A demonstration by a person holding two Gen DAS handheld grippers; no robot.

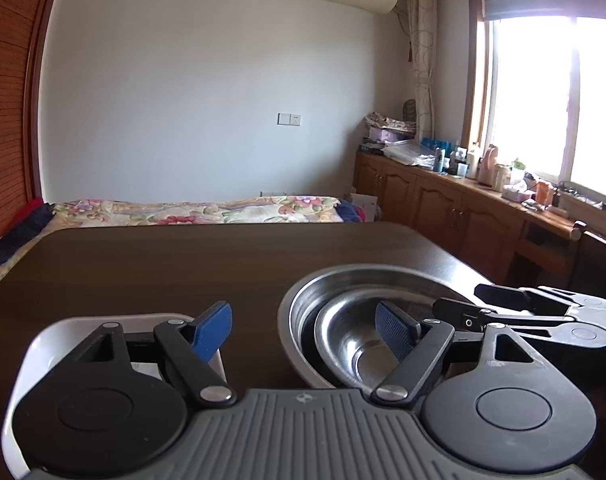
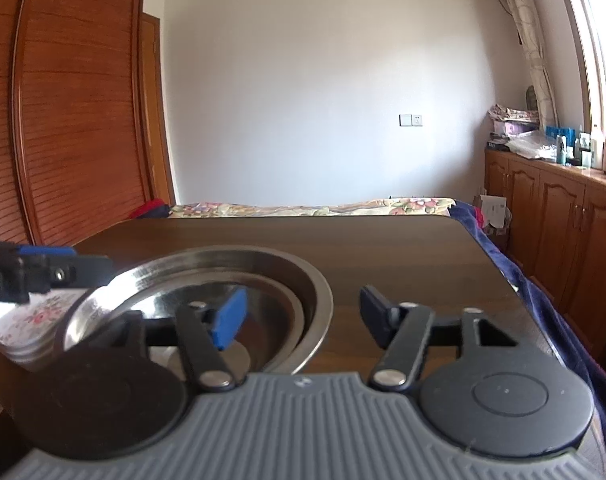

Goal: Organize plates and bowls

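Note:
Two steel bowls sit nested on the dark table: a large bowl [image 1: 343, 274] [image 2: 223, 262] with a smaller bowl [image 1: 343, 340] [image 2: 281, 306] inside it. Left of them lies a white square plate [image 1: 39, 344] with a floral print [image 2: 35, 316]. My left gripper [image 1: 303, 336] is open, one blue pad over the plate and the other over the small bowl. My right gripper [image 2: 303, 318] [image 1: 461, 298] is open and straddles the large bowl's right rim. A finger of the left gripper [image 2: 83, 268] shows at the left edge of the right wrist view.
The dark wooden table [image 1: 163, 272] [image 2: 403, 248] stretches bare beyond the bowls to its far edge. A bed with a floral cover [image 1: 207, 210] lies behind it. Wooden cabinets [image 1: 435, 200] run along the right, and a slatted wardrobe [image 2: 75, 120] stands at the left.

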